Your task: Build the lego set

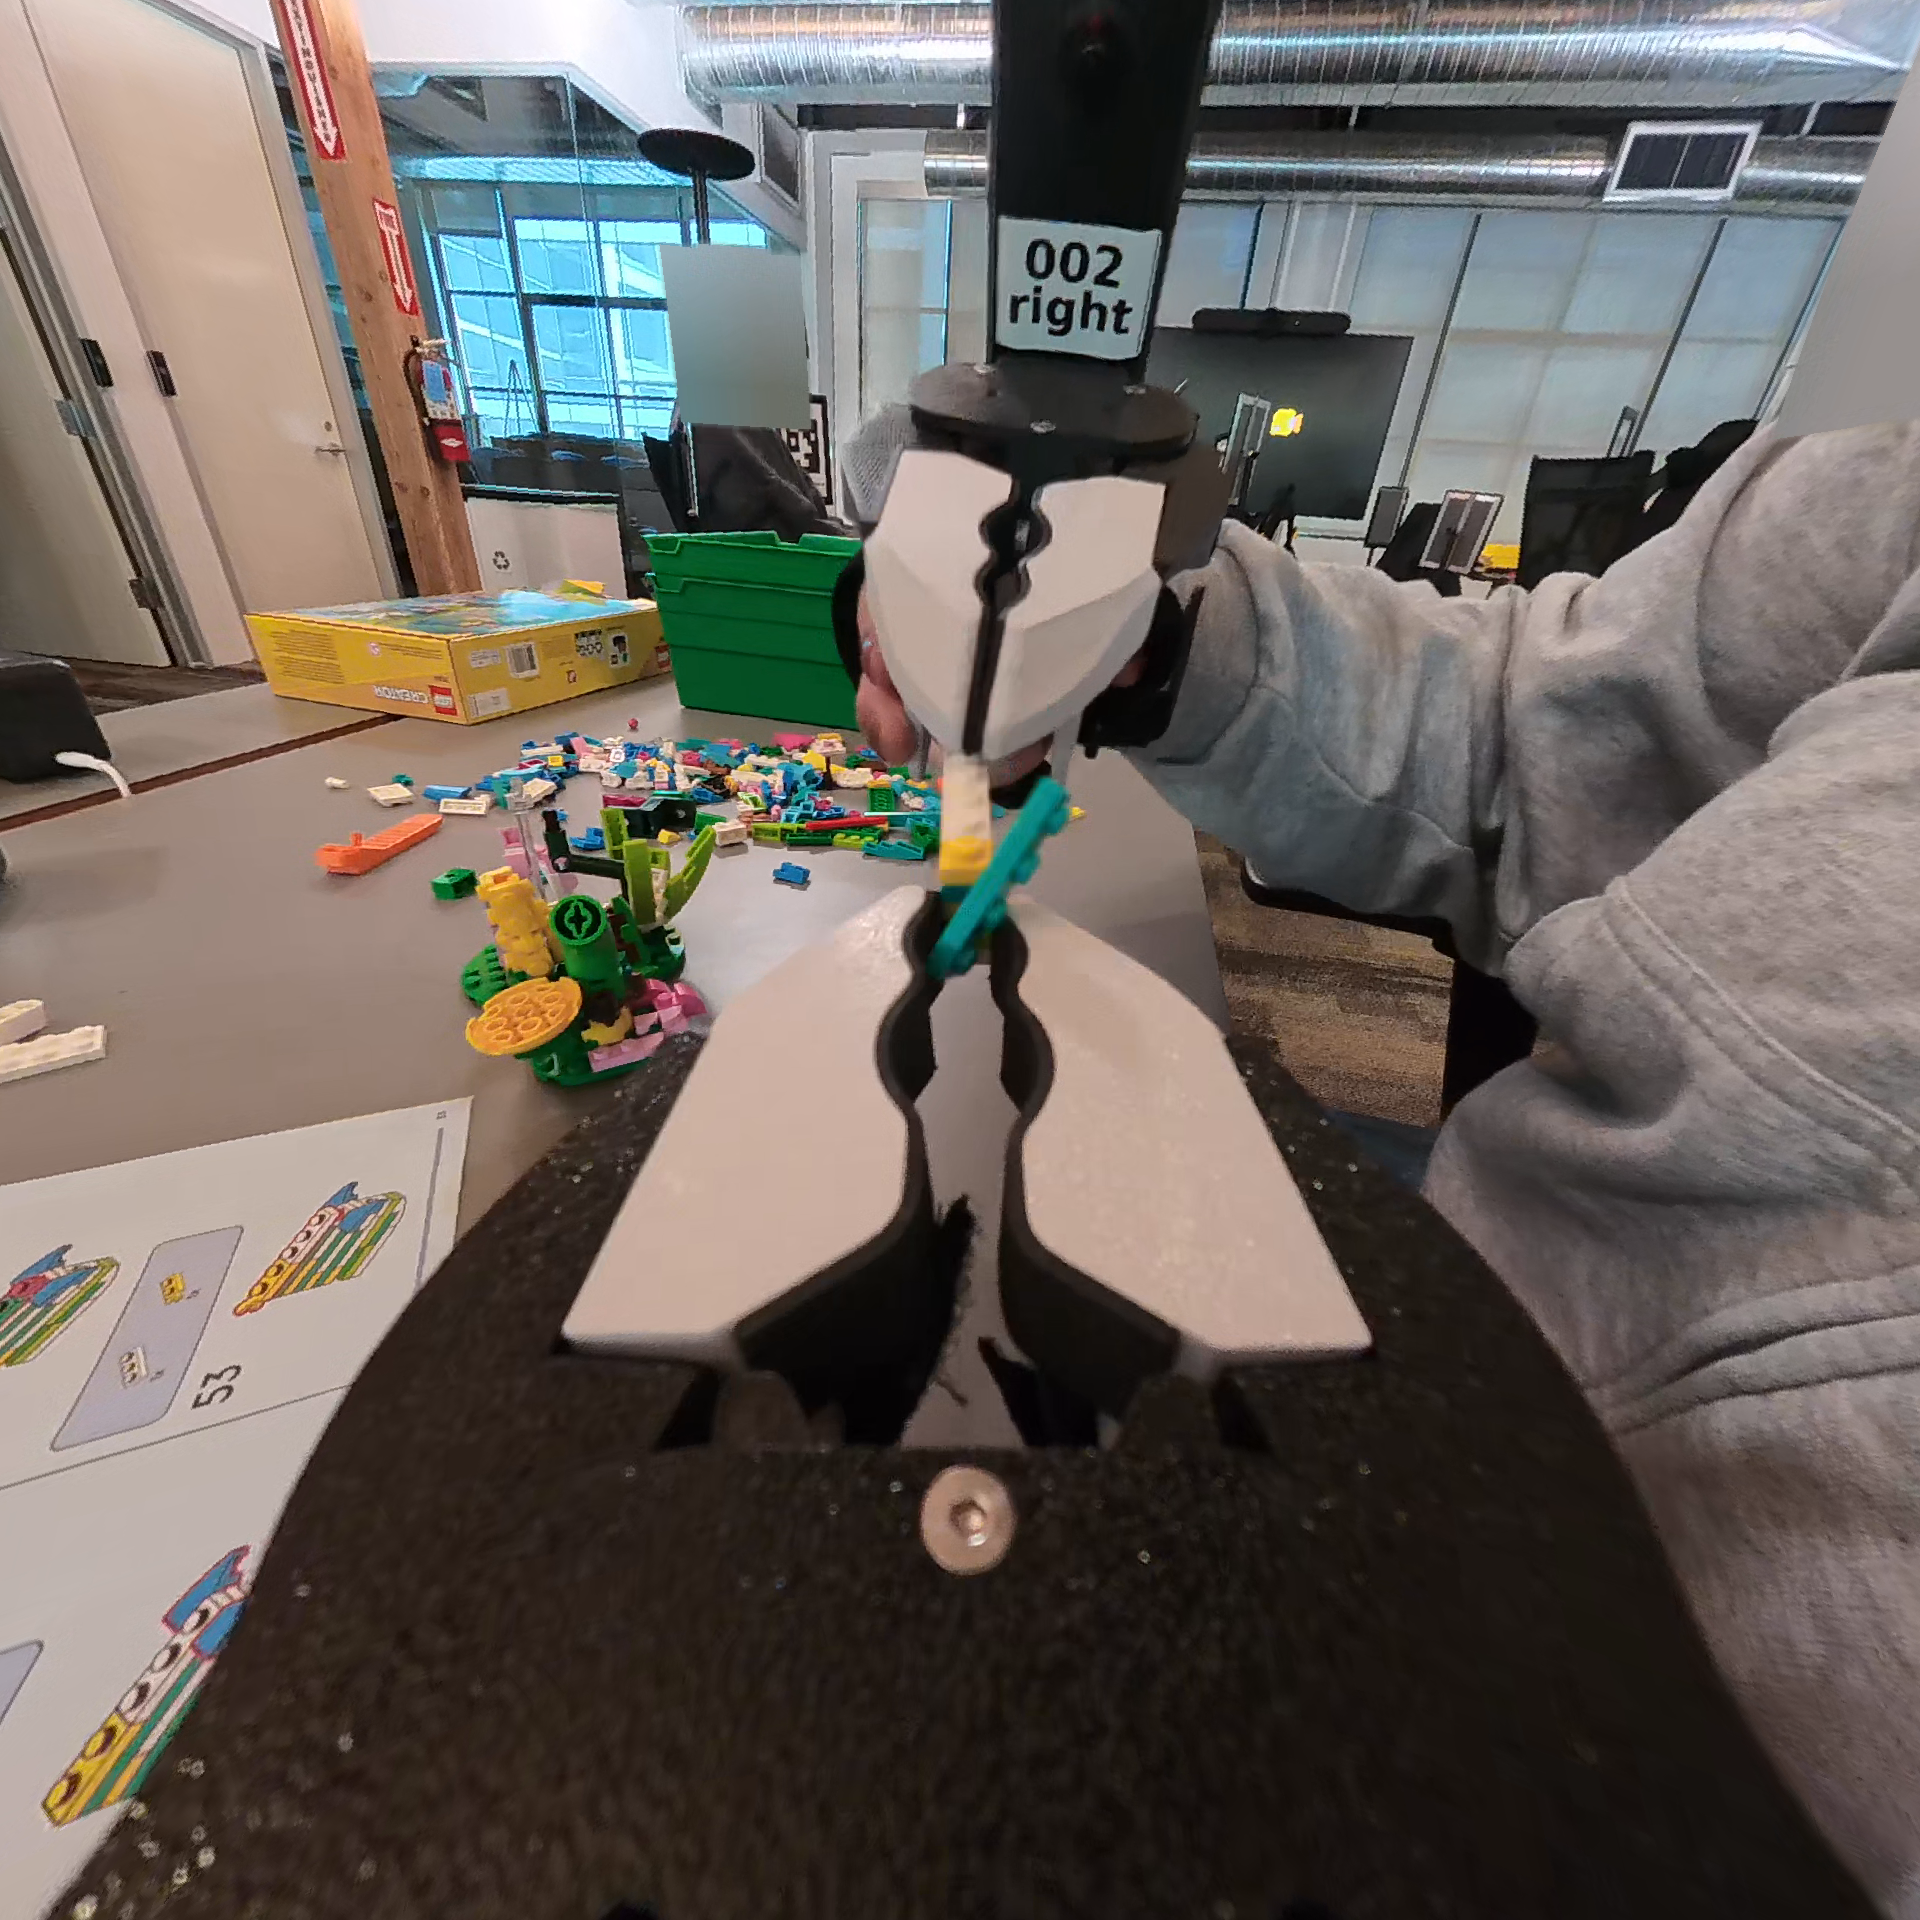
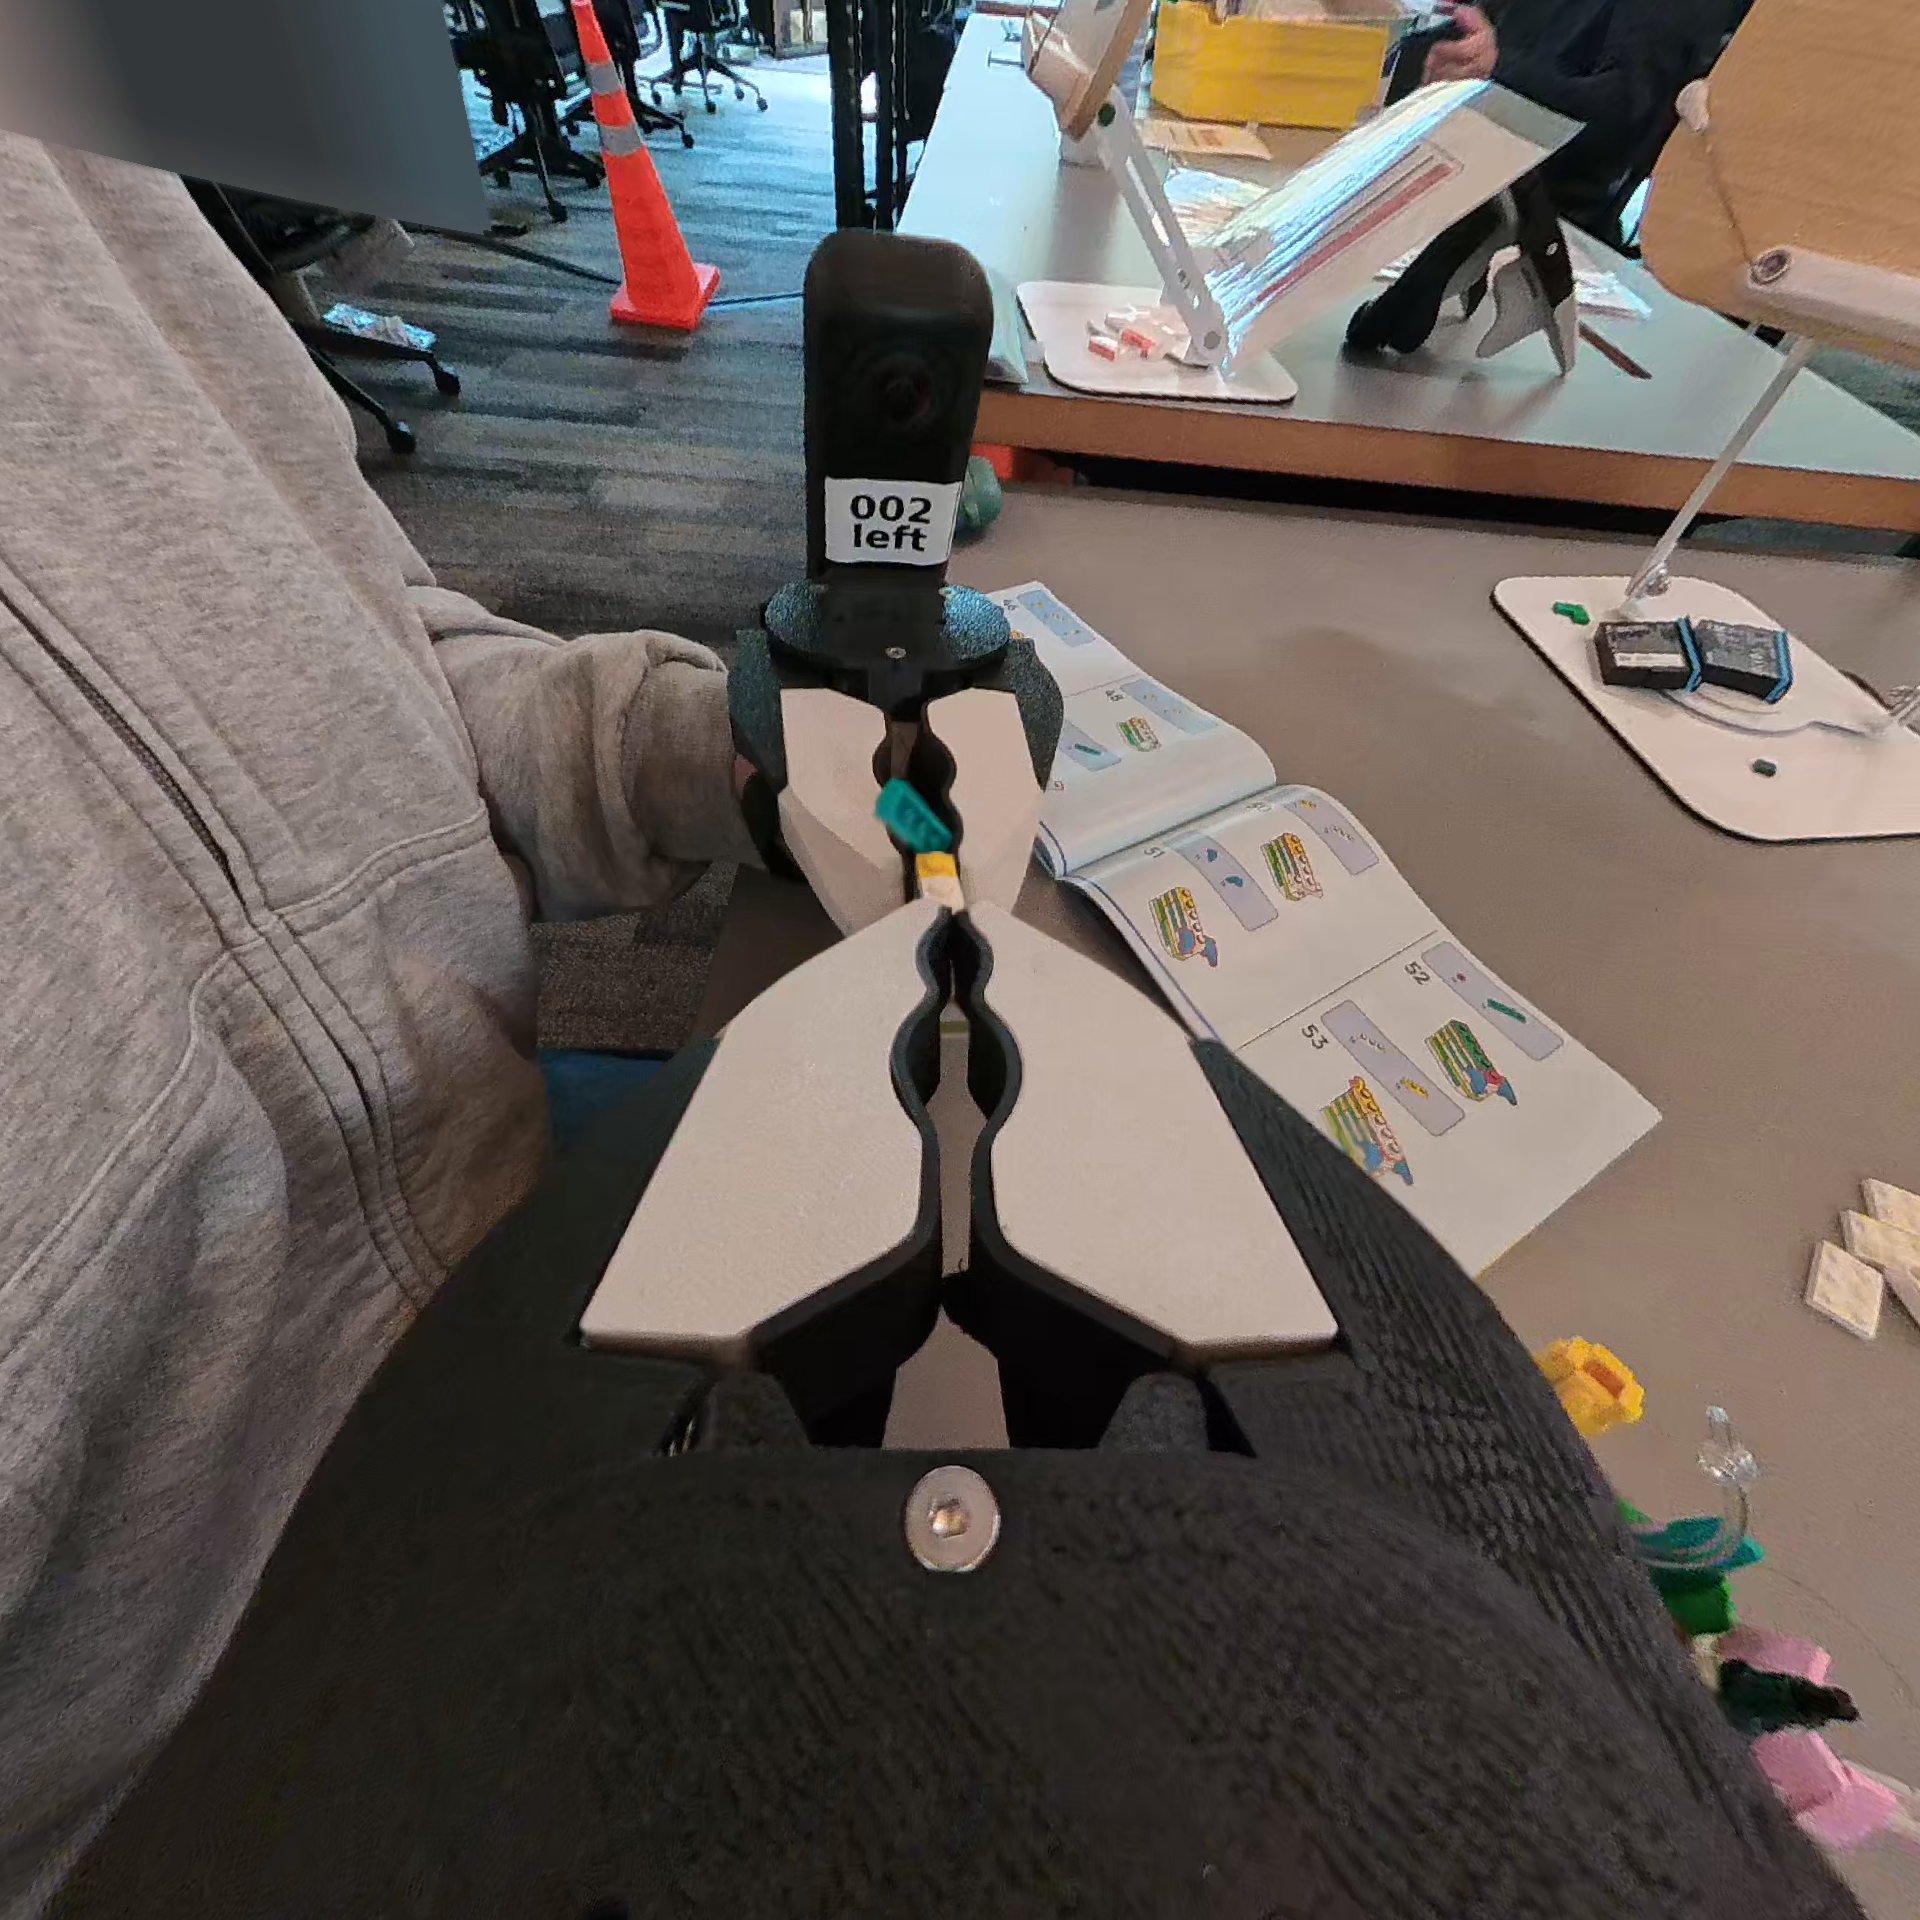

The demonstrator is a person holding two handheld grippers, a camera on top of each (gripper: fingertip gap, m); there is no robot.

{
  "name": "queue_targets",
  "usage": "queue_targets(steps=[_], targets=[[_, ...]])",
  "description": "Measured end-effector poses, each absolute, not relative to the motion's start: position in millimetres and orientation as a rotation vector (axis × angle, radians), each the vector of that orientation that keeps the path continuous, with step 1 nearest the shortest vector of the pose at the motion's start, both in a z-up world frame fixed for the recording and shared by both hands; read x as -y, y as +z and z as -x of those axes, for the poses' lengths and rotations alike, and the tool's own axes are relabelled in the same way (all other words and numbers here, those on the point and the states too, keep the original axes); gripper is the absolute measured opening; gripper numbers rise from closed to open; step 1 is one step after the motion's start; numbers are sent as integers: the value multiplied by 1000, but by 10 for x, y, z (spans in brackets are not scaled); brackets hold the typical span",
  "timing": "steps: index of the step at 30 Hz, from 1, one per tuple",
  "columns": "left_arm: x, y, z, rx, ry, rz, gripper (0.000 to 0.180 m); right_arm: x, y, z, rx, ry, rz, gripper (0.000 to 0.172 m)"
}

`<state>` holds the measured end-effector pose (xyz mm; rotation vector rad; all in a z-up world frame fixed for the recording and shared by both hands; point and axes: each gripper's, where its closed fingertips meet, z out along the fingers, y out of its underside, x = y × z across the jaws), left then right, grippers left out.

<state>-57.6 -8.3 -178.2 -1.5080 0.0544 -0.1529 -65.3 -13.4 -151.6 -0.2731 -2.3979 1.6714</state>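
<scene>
Left gripper (image 1: 961, 940): its jaws pinch a teal plate (image 1: 995, 883) at the tips; the plate stands tilted, its upper end leaning right and away from the camera.
Right gripper (image 1: 961, 750): it comes in from the far side, tips pointing at the left one; its jaws are pressed onto the end of a thin white plate (image 1: 964, 792), which carries a small yellow brick (image 1: 962, 850) at its free end.
Meeting point: the yellow brick sits against the teal plate; the two grippers face each other nose to nose above the near edge of the grey table (image 1: 260, 935). Judged from this, each piece is gripped by one end so that the other end stays free for joining.
Near left: a flower model (image 1: 566, 977) in green, yellow and pink stands on the table, with an open instruction booklet (image 1: 208, 1299) nearer still.
Far: loose coloured bricks (image 1: 727, 784) lie scattered, an orange separator tool (image 1: 379, 842) to their left, a green bin (image 1: 753, 623) and a yellow box (image 1: 457, 649) behind.
Left wrist view only: the full tilted length of the teal plate, and the brick pile.
Right wrist view only: the teal plate end-on between the left gripper's fingers (image 2: 831, 821), the booklet's open pages, and a white stand base (image 2: 1704, 727) far right; a grey sleeve (image 2: 582, 748) lies behind the left gripper.
</scene>
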Motion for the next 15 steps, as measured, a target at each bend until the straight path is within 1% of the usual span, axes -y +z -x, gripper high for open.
queue_targets(steps=[12, 15], targets=[[54, -1815, 632, -16, -129, 1538, 8, 59, -1578, 682, 2387, 1590, 290, 0], [94, -1801, 764, 20, -9, 1526, 8, 39, -1572, 697, 2340, 1572, 312, 0]])
